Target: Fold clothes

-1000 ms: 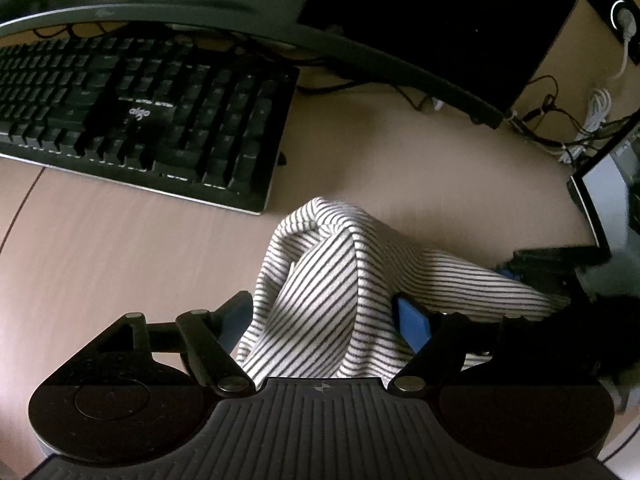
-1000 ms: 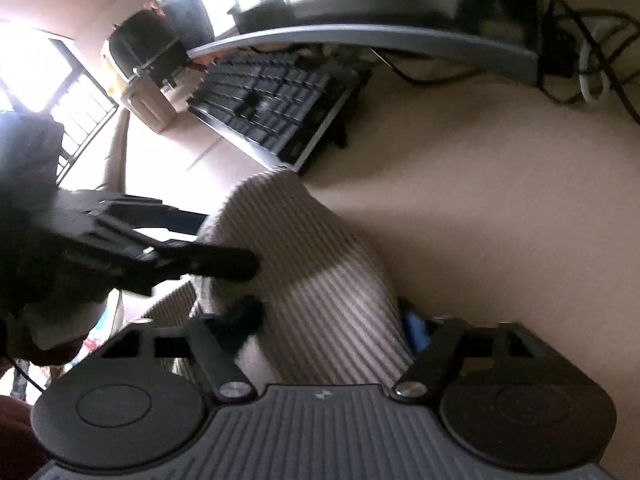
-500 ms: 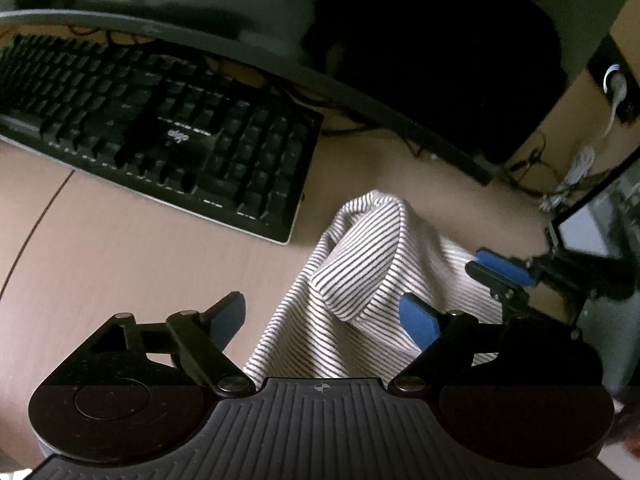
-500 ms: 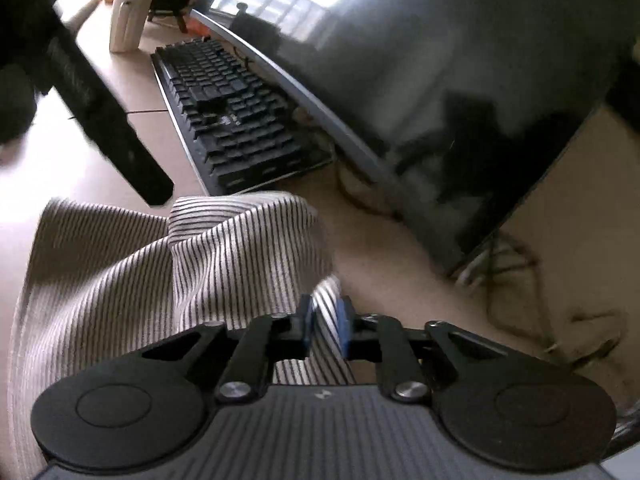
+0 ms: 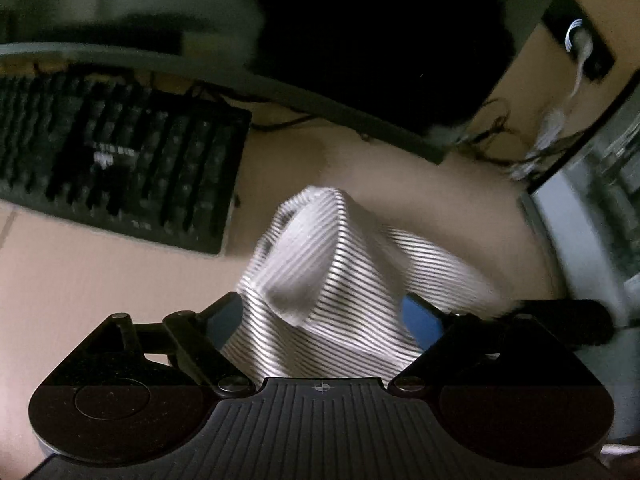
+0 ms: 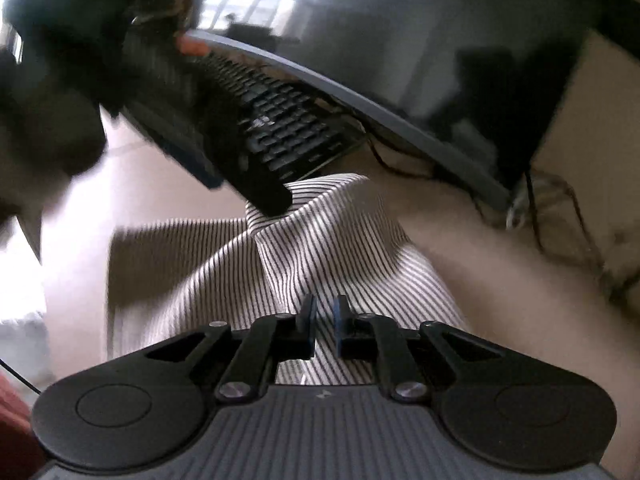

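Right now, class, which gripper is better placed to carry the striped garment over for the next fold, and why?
Right. The right gripper is shut on the striped garment; the left gripper is open, merely straddling the cloth.

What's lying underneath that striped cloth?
The white, dark-striped cloth rests on a beige desk. Its bunched folds hide whatever lies beneath. The right gripper pinches its near edge.

My left gripper (image 5: 322,318) is black with blue pads (image 5: 421,319), and so is my right gripper (image 6: 323,326). The garment (image 5: 320,280) in the middle of both frames is white with thin dark stripes. The keyboard (image 5: 116,168) at upper left is black with pale lettering, and the desk (image 5: 88,280) is light beige. White cables (image 5: 554,120) hang at upper right.
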The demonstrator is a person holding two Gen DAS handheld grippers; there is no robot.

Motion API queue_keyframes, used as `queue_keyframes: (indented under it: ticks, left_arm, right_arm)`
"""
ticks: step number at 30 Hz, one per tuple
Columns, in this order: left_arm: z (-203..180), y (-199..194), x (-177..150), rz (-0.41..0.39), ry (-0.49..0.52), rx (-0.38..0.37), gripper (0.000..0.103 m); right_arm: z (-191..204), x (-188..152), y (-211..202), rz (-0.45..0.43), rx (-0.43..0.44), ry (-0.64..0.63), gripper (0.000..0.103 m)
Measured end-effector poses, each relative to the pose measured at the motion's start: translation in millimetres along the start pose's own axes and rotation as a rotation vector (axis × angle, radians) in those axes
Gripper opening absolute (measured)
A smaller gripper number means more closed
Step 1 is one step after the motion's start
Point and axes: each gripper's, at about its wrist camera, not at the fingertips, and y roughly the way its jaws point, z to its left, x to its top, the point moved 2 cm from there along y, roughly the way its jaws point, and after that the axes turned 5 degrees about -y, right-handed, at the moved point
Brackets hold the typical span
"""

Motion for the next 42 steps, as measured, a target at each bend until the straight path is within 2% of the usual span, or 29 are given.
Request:
queue_keyframes:
  ticks: [1,2,4,8,10,11,13,19,22,24,26,30,32,36,38,42]
  left_arm:
    - [-1.5,3.6,0.6,0.002,0.018,0.023,0.091]
    - [-2.1,7.0,0.8,0.011,0.033,0.036,0.090]
    - [-1.9,12.9,-1.3,0.039,0.053,0.043,0.090]
    - [0.7,24.6,-13.7,0.115,0.038,0.016,0.090]
    - [0.7,30.9,-21.7,0.157,0.018,-0.010,0.090]
    - [-0.7,34.1,-26.0,0.178,0.010,-0.023,0.090]
    - [-6.7,38.5,-33.8,0.202,0.011,-0.044,0.093]
    - [-33.7,37.1,-54.6,0.234,0.050,-0.122,0.093]
    - [-32.2,31.8,-56.5,0.227,0.052,-0.105,0.093]
    - [-24.2,25.1,-51.6,0.212,0.020,-0.091,0.093]
    - [-14.6,14.6,-44.9,0.178,-0.013,-0.077,0.093]
    - [4.7,-8.0,-31.5,0.107,-0.079,-0.038,0.093]
    - [13.8,-19.7,-28.7,0.076,-0.102,-0.006,0.093]
    - [24.0,-36.0,-26.2,0.032,-0.141,0.047,0.093]
    - [26.0,-35.9,-24.8,0.028,-0.168,0.063,0.093]
    - [25.7,-25.9,-21.1,0.047,-0.199,0.096,0.094]
  right_arm:
    - [-6.8,-1.3,-7.4,-0.007,0.019,0.049,0.021]
    - [-13.0,-4.5,-16.9,-0.019,0.039,0.097,0.038]
    - [-24.0,-16.4,-36.9,-0.040,0.077,0.198,0.053]
    - [-30.1,-60.1,-48.9,0.019,0.118,0.418,0.053]
    - [-30.5,-80.9,-38.1,0.092,0.071,0.463,0.052]
    - [-31.2,-90.2,-34.2,0.117,0.038,0.470,0.045]
    - [-37.1,-95.2,-34.8,0.134,0.014,0.463,0.041]
    - [-54.6,-99.7,-35.4,0.211,-0.120,0.380,0.041]
    - [-64.0,-94.5,-41.9,0.206,-0.062,0.385,0.044]
    - [-68.9,-80.4,-50.9,0.164,-0.005,0.358,0.046]
    - [-71.9,-55.5,-59.5,0.098,0.012,0.282,0.063]
    - [-80.7,-1.8,-59.6,0.008,0.049,0.107,0.076]
    - [-85.6,15.5,-45.2,0.016,0.056,0.014,0.078]
    - [-99.4,22.6,-24.0,0.062,0.078,-0.053,0.078]
    - [-106.2,22.5,-19.2,0.074,0.116,-0.036,0.078]
    - [-115.5,25.9,17.3,0.114,0.209,0.001,0.081]
